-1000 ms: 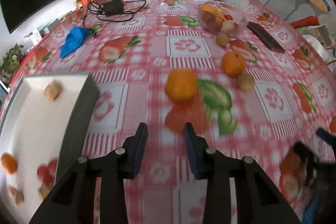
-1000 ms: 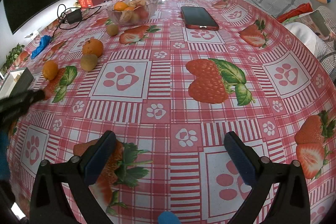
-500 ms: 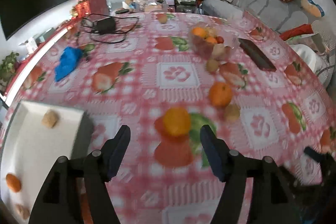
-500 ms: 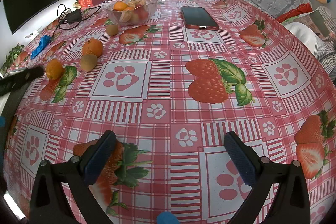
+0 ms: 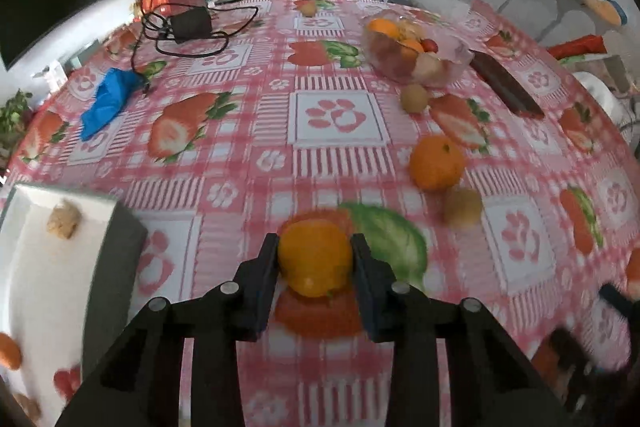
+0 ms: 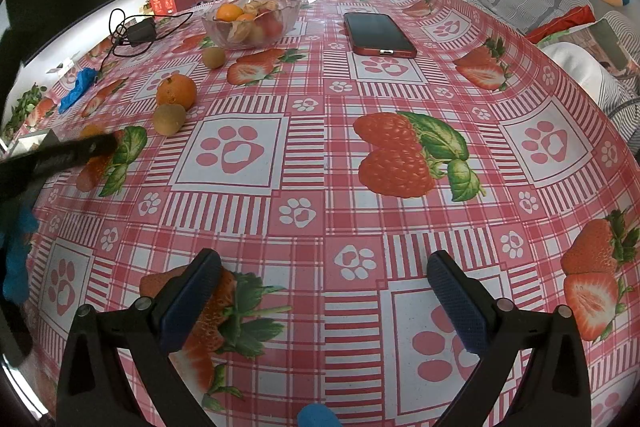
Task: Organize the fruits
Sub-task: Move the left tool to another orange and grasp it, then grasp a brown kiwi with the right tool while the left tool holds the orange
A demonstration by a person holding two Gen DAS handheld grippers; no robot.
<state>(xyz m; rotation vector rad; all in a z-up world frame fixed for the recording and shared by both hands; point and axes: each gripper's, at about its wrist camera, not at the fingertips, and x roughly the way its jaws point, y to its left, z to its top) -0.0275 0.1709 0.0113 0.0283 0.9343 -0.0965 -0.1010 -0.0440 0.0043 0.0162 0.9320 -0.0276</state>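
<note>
My left gripper has a small orange between its jaws on the strawberry-print tablecloth; the jaws are closing and both pads touch its sides. A second orange and a kiwi lie further right, another kiwi by the glass fruit bowl. The white tray at the left holds a few fruit pieces. My right gripper hangs open over bare cloth. In its view, a finger of the left gripper half hides the held orange.
A red phone lies beyond the bowl. A black charger with cable and a blue cloth sit at the far left. A sofa with cushions runs along the table's right side.
My left gripper opened wide, moved forward over the near orange, then closed round it. The right gripper has stayed still and open.
</note>
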